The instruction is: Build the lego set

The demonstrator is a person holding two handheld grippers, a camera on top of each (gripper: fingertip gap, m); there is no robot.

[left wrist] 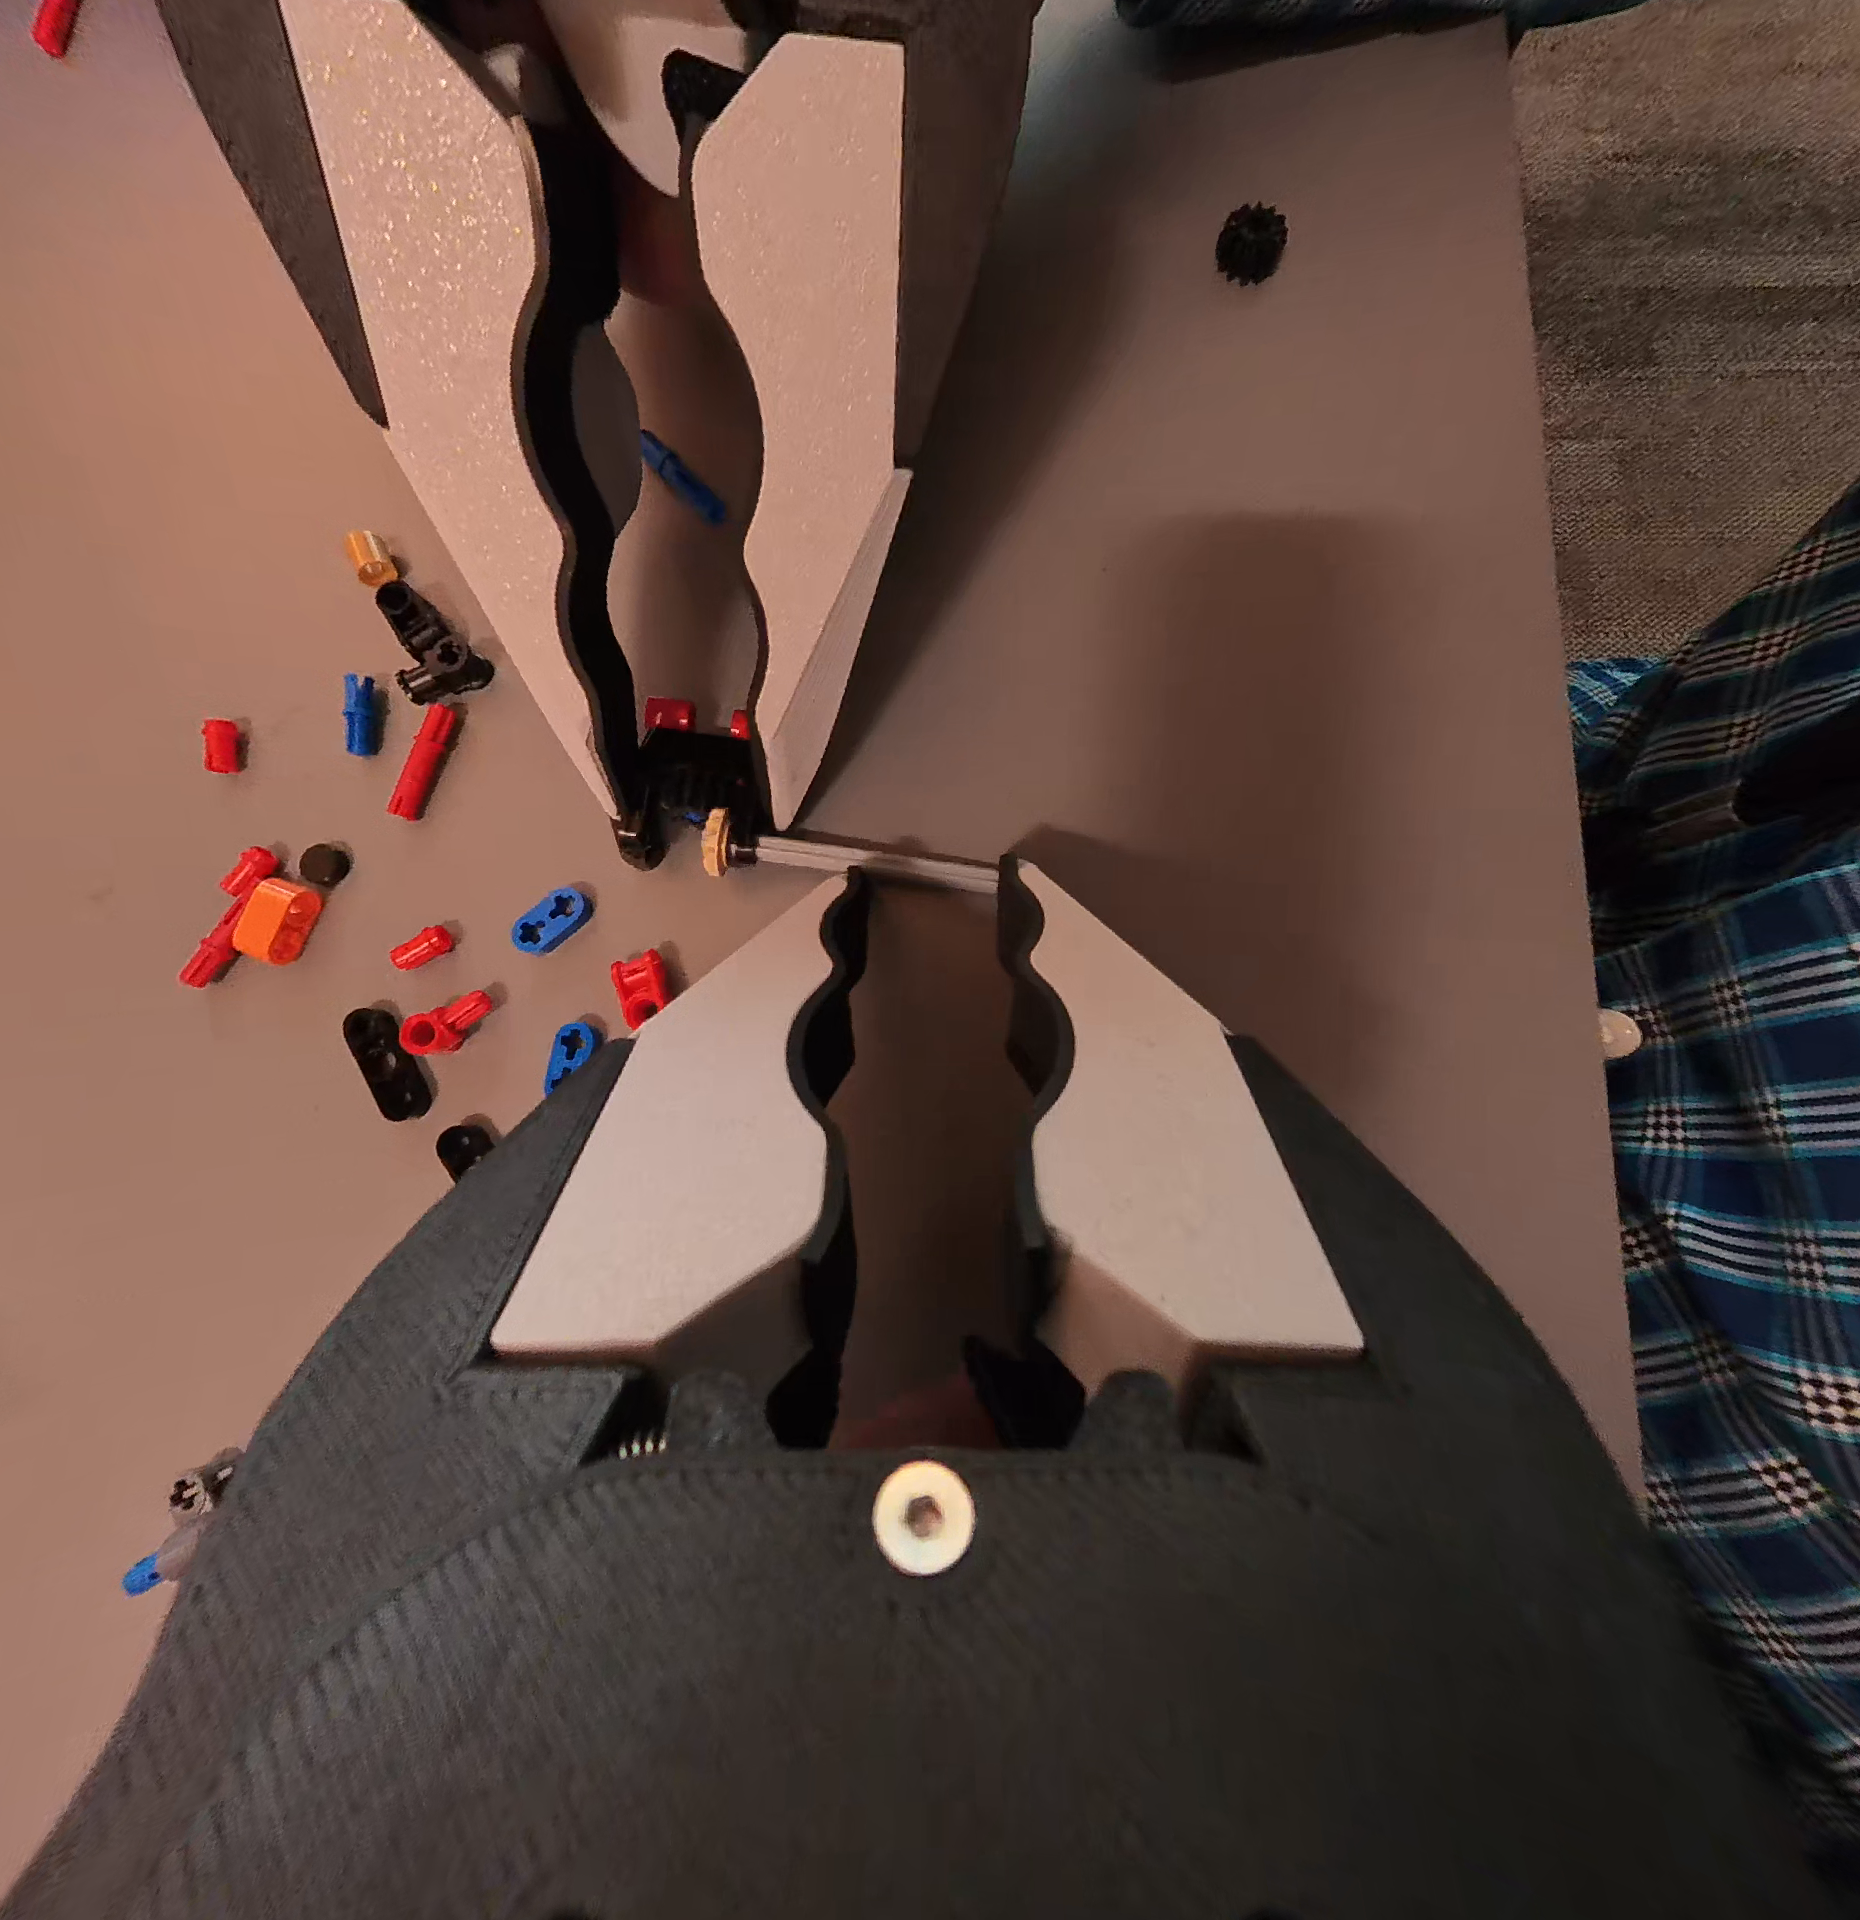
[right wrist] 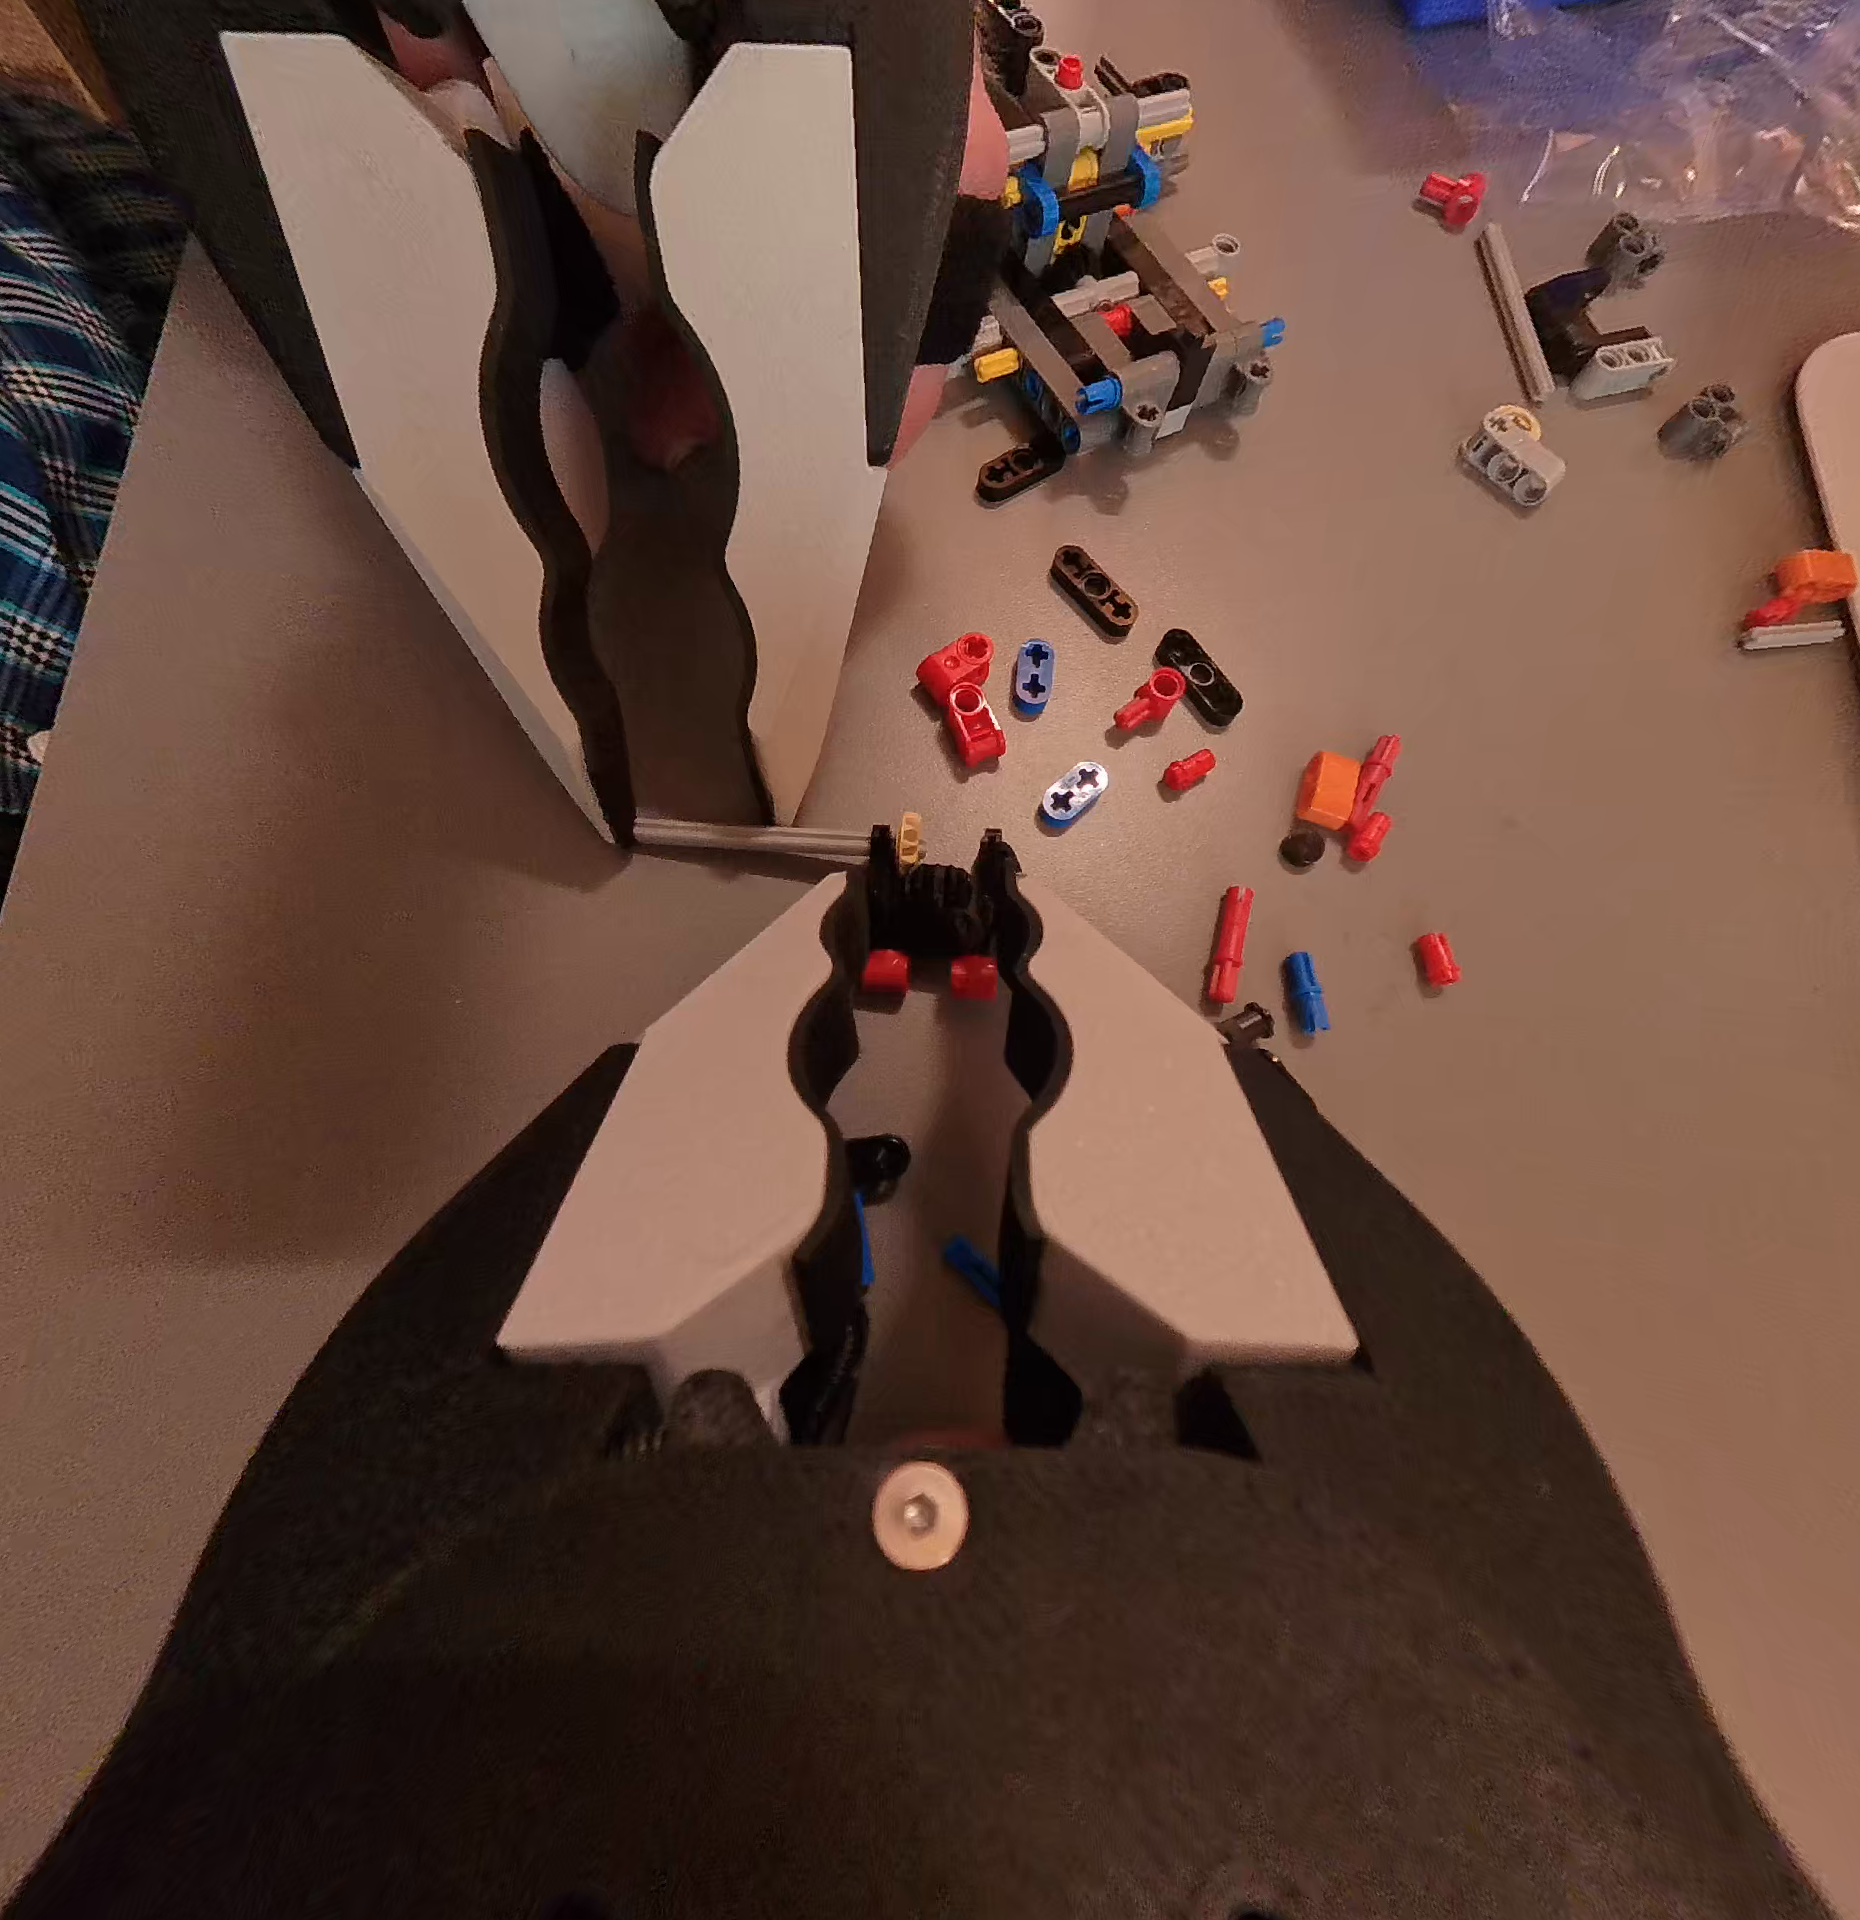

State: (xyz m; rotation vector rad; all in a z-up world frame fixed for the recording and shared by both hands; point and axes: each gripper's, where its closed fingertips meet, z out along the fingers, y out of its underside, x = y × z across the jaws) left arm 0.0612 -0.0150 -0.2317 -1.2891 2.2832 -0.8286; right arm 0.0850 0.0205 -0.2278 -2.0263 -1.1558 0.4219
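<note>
My right gripper [right wrist: 936,842] is shut on a small black assembly [right wrist: 931,904] with two red pins and a tan bush [right wrist: 910,836]. A grey axle [right wrist: 749,836] sticks out of it sideways, low over the table. My left gripper [left wrist: 931,868] faces the right one. Its jaws stand apart and its tips rest at the grey axle [left wrist: 884,860], which lies across the gap. I cannot tell whether they press on it. In the left wrist view the right gripper [left wrist: 697,821] comes from the top, holding the black assembly [left wrist: 697,764].
Loose red, blue, black and orange pieces [left wrist: 417,758] lie scattered left of the grippers. A black gear [left wrist: 1251,241] sits near the table edge [left wrist: 1549,623]. A partly built model [right wrist: 1113,291], grey sub-assemblies [right wrist: 1570,312] and a plastic bag [right wrist: 1684,104] lie at the back. A plaid sleeve [left wrist: 1757,1039] is beside the table. Both grippers' tips are roughly 15 centimetres from the black gear [left wrist: 1251,241].
</note>
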